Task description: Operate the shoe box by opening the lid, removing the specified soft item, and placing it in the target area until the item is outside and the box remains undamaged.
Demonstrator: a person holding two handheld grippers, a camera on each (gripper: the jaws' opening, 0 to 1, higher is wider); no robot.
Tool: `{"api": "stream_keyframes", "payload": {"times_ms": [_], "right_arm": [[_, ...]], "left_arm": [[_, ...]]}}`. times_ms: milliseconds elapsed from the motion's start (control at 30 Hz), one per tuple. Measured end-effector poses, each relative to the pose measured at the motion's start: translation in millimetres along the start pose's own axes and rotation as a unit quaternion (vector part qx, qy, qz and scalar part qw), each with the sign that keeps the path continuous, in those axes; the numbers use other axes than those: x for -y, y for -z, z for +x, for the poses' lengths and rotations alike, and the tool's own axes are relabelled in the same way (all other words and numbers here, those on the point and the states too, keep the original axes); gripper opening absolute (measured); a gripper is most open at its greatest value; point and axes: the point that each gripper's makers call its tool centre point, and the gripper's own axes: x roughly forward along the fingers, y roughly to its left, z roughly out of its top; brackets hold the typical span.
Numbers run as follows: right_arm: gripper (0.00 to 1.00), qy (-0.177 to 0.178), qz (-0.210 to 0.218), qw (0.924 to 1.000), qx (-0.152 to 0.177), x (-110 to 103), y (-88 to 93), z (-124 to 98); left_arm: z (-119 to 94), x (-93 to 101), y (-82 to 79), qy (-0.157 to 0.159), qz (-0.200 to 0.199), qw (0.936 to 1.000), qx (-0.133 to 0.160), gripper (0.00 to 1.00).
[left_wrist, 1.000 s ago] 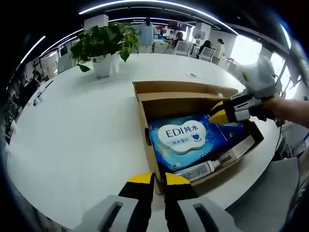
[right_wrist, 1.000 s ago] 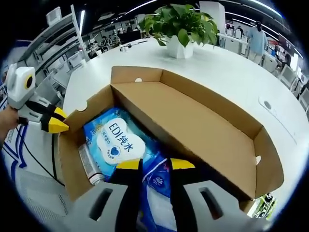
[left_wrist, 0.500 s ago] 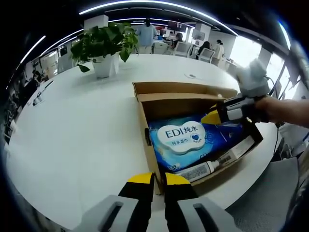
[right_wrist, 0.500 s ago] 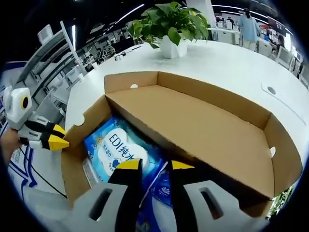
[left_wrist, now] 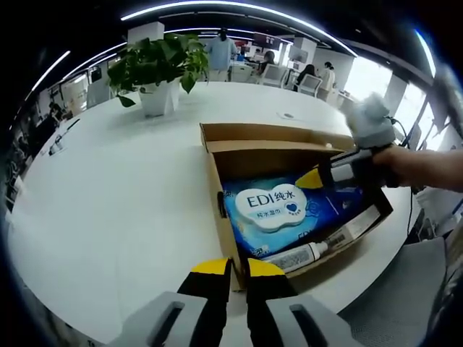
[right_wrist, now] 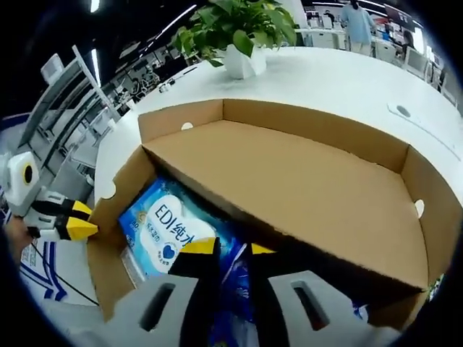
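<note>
Brown cardboard shoe box [left_wrist: 217, 177] on white round table, lid [right_wrist: 304, 181] open, hinged back and standing up behind the cavity. Inside lies a blue wet-wipes pack [left_wrist: 278, 210] flat, white cloud-shaped label reading EDI facing up; a white tube [left_wrist: 307, 253] lies along the near wall beside it

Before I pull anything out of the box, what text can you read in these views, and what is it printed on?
"EDI纯水": large print on the white lid label of the blue wipes pack inside the shoe box; also seen in the right gripper view.
Smaller line under it on that label: too small to read.
Print on the white tube beside the pack: too small to read.
</note>
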Motion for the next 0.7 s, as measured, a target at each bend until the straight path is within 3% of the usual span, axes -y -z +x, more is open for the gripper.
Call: {"api": "stream_keyframes", "payload": {"times_ms": [700], "right_arm": [[0.0,-0.001,0.001,0.9991,0.042,-12,-17.8,-31]], "left_arm": [[-1,1.1,0.8,-0.009,0.006,0.9999,-0.008,0.07]]}}
